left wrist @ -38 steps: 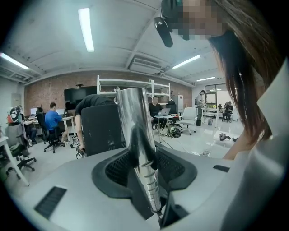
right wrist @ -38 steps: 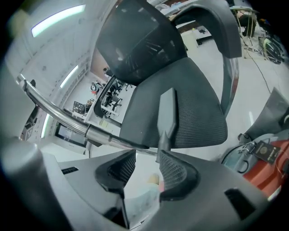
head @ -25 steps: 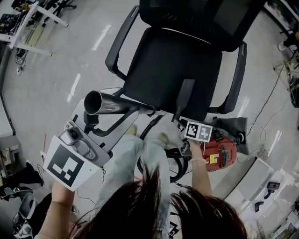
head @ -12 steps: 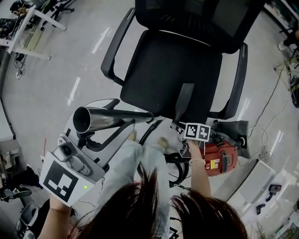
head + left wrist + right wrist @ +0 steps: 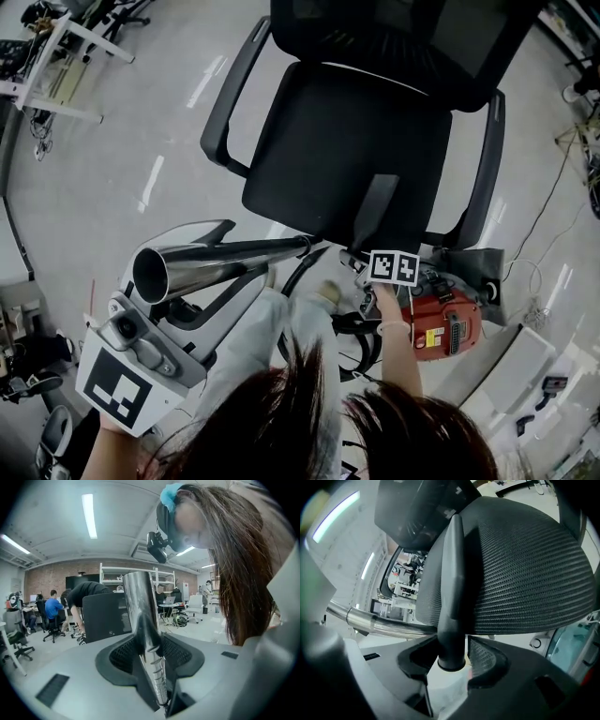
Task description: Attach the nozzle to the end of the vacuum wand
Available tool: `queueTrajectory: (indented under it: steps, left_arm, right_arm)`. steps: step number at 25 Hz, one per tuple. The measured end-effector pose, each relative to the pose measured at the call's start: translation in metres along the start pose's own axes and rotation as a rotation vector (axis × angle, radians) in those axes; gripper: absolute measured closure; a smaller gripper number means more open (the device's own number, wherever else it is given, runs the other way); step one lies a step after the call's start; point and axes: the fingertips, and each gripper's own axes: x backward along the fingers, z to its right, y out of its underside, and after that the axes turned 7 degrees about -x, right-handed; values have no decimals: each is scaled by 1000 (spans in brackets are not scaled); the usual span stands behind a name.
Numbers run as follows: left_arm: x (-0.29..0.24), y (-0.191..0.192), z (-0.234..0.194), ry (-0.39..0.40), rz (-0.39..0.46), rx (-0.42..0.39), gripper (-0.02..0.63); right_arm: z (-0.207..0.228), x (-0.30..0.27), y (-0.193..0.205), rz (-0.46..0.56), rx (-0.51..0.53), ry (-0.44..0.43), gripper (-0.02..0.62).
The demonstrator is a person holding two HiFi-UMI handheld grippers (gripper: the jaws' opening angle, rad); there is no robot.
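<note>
A chrome vacuum wand [image 5: 220,255] lies nearly level, its open mouth toward me, and my left gripper [image 5: 208,298] is shut on it. In the left gripper view the wand [image 5: 140,606] rises between the pads of the left gripper [image 5: 151,660]. A black tapered nozzle [image 5: 373,208] stands against the front of the chair seat. My right gripper [image 5: 361,253] holds its round base. In the right gripper view the nozzle [image 5: 452,588] stands between the pads of the right gripper [image 5: 452,660], whose jaws are easing open. The wand's far end [image 5: 375,623] passes to the nozzle's left.
A black mesh office chair [image 5: 356,141] fills the middle, its armrests on both sides. A red vacuum body [image 5: 441,323] sits on the floor at the right, with a black hose [image 5: 298,270] curling near the person's legs. Pale boxes [image 5: 511,375] lie at the lower right.
The left gripper and the wand's open end have slid down and left in the head view. The right gripper has sunk a little with the nozzle.
</note>
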Motion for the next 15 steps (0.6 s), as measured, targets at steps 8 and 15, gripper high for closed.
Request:
queueTrajectory:
  steps: [8, 15]
  left_arm:
    - [-1, 1, -4, 11, -1, -3, 439]
    - [1, 2, -4, 13, 0, -4, 439]
  right_arm:
    - [2, -13, -5, 2, -49, -30, 413]
    - [-7, -7, -2, -8, -62, -116, 425]
